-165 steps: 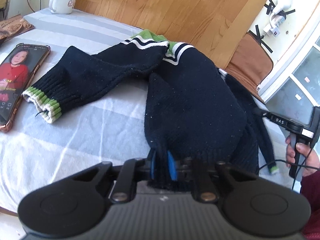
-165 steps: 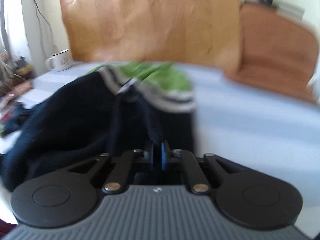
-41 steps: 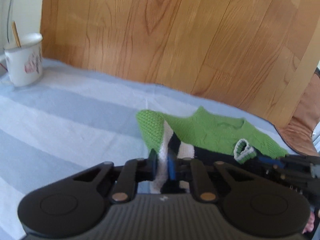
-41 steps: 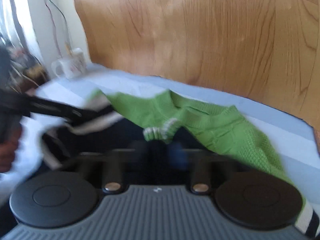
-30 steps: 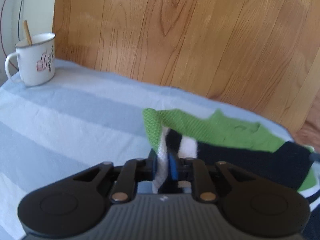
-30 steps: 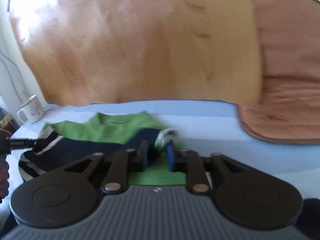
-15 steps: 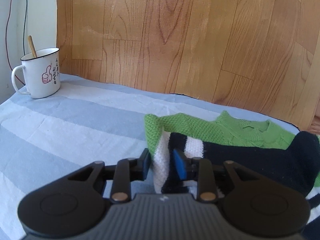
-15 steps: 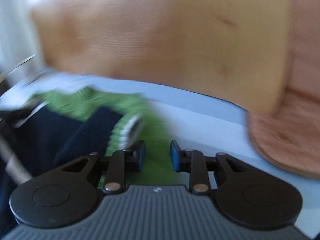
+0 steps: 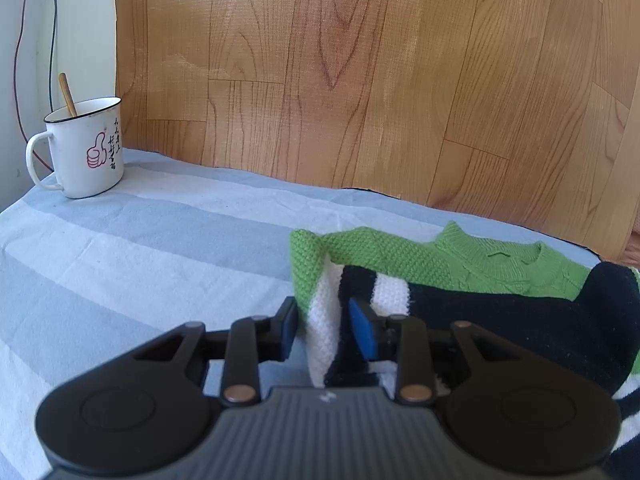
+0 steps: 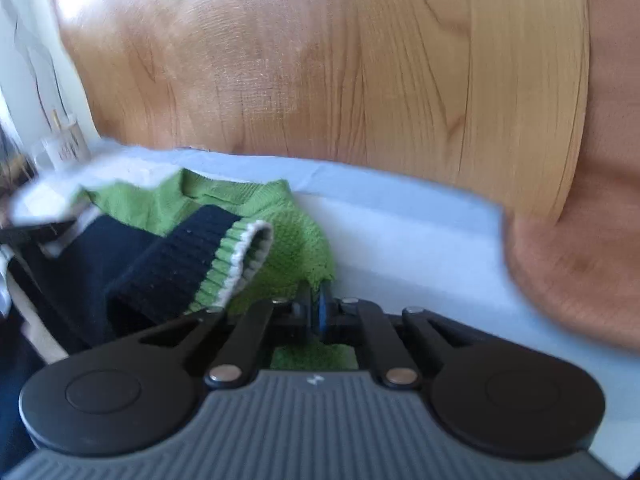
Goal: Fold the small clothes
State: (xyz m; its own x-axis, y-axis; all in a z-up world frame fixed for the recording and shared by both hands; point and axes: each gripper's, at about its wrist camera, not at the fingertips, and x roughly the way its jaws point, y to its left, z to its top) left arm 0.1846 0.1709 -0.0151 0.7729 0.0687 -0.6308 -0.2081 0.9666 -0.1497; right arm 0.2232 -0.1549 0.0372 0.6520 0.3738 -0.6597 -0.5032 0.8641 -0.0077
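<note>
A small knitted sweater (image 9: 500, 320), navy with a green yoke and white stripes, lies folded on the striped bedcloth (image 9: 160, 260). Its striped left edge stands between the jaws of my left gripper (image 9: 326, 330). Those jaws are opening, and the pads no longer press the knit. In the right wrist view the same sweater (image 10: 288, 232) shows a navy sleeve with a green and white cuff (image 10: 236, 256) laid across the green part. My right gripper (image 10: 318, 304) is shut on the sweater's green right edge, low over the cloth.
A white enamel mug (image 9: 86, 148) with a stick in it stands at the far left corner. A wood-grain panel (image 9: 360, 80) rises right behind the bedcloth. A brown cushion (image 10: 580, 260) lies beyond the right edge.
My left jaws have spread apart and let go of the striped edge. My right gripper rolled, sank a little and closed on the green edge. The navy sleeve now lies across the sweater.
</note>
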